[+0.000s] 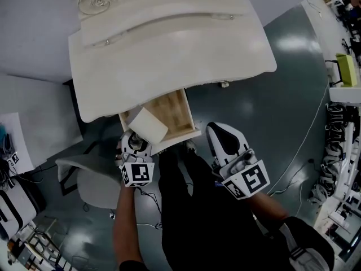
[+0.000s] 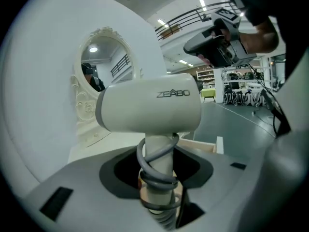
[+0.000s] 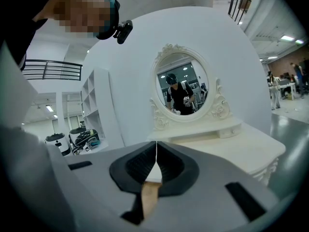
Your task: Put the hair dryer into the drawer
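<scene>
The left gripper (image 1: 135, 145) is holding the hair dryer (image 1: 148, 126) in its jaws over the drawer (image 1: 176, 114) at the bench's (image 1: 169, 49) front edge. Lowering it slowly looks best. The right gripper's (image 1: 224, 140) jaws are closed, empty.

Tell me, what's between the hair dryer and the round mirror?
Just the bare white tabletop, in the head view. The left claw holds the hair dryer above the open drawer.

Black clothes (image 1: 192, 224), white grippers
The left gripper (image 1: 137, 139) and right gripper (image 1: 218, 130) each bear a black-and-white marker cube (image 1: 137, 174).
</scene>
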The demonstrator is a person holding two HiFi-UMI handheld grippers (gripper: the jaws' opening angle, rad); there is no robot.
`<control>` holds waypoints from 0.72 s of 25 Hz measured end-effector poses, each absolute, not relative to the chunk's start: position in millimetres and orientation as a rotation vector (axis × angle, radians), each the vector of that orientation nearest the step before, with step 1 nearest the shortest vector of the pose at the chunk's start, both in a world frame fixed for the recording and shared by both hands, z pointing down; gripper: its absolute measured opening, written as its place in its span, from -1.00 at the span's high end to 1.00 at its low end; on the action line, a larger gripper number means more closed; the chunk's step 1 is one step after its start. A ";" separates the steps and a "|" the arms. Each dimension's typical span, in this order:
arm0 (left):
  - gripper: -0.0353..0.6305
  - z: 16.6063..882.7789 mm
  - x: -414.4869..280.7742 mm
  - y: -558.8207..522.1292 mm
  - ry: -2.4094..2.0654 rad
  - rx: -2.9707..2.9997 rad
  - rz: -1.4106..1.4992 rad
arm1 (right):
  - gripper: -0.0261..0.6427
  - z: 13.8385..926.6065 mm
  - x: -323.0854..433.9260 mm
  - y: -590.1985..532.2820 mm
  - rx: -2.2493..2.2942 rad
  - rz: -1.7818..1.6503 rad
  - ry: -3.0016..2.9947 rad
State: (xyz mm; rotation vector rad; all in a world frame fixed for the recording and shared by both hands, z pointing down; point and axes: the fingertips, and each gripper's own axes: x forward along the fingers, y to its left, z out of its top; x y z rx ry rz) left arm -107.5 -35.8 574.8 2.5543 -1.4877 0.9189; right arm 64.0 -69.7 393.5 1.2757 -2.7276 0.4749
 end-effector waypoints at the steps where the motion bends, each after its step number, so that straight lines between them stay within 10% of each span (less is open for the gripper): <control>1: 0.30 577.9 -105.9 -36.7 -1.466 2.568 0.948 | 0.83 394.9 65.3 -70.7 1.279 0.477 -2.724; 18: 0.30 636.2 -90.8 -43.8 -1.110 2.675 1.305 | 0.83 417.4 79.8 -73.1 1.329 0.533 -2.673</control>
